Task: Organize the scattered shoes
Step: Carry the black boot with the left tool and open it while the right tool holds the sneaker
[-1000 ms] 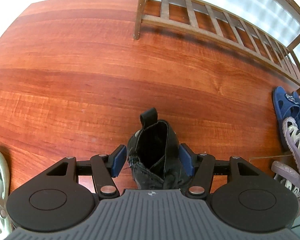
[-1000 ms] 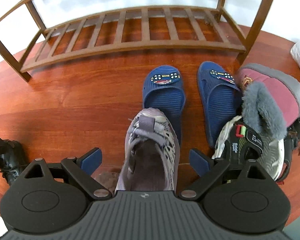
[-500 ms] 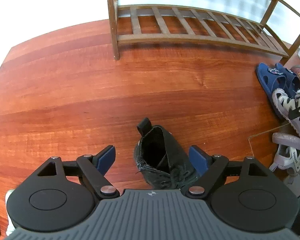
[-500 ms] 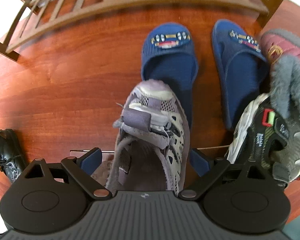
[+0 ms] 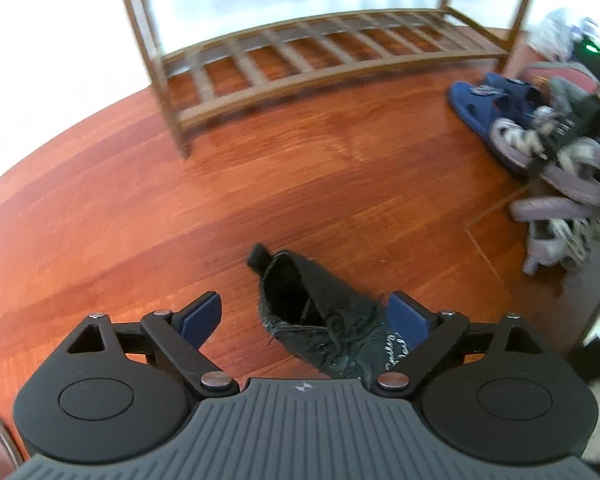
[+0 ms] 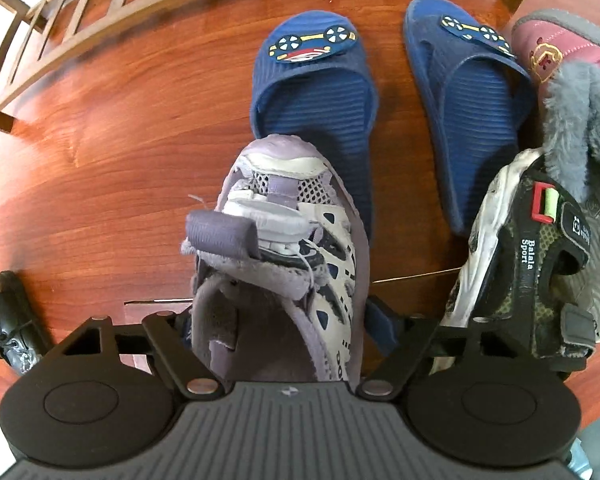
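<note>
Floor [image 5: 148, 216]: reddish-brown wood planks, glossy (thin pale seam line at right).
Wall [image 5: 52, 28]: white, far side.
Bundle [image 5: 560, 34]: pale, crumpled, far right (blurred, cannot identify).

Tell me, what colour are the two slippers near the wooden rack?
Dark blue, each slipper carrying a cartoon car patch across its strap; the right wrist view shows them best.
</note>
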Demonstrator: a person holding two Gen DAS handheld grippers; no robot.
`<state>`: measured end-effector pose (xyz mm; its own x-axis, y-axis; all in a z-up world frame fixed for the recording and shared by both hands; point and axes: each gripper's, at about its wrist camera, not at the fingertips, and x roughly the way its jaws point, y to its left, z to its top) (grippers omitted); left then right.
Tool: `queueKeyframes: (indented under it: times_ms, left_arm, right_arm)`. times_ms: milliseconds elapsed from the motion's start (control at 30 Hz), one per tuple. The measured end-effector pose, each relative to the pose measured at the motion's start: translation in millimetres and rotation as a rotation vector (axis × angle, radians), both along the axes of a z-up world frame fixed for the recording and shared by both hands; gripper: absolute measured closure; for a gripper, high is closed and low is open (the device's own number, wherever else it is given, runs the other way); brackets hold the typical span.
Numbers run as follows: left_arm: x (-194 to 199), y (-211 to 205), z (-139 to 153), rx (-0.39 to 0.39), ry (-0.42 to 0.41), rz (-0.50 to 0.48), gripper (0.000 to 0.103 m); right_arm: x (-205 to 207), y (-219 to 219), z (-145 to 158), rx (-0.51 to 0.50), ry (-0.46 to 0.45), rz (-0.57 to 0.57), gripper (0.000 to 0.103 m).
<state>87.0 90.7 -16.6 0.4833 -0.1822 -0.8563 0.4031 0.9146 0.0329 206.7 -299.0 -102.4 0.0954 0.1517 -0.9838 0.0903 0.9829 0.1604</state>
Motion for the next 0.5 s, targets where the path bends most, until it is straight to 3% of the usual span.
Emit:
queueKeyframes:
  times_ms: [233,500]
  left_arm:
    - [-2,-4,3,0.039,0.001,-0.143,0.008]
    - [22,17,5,0.009,-0.004,-0.126,0.008]
  right_arm:
    - [-13,-6,24,0.041,-0.063,-0.051,0.022]
    - [-47,-6,73,0.077,-0.189,-0.085,0.022]
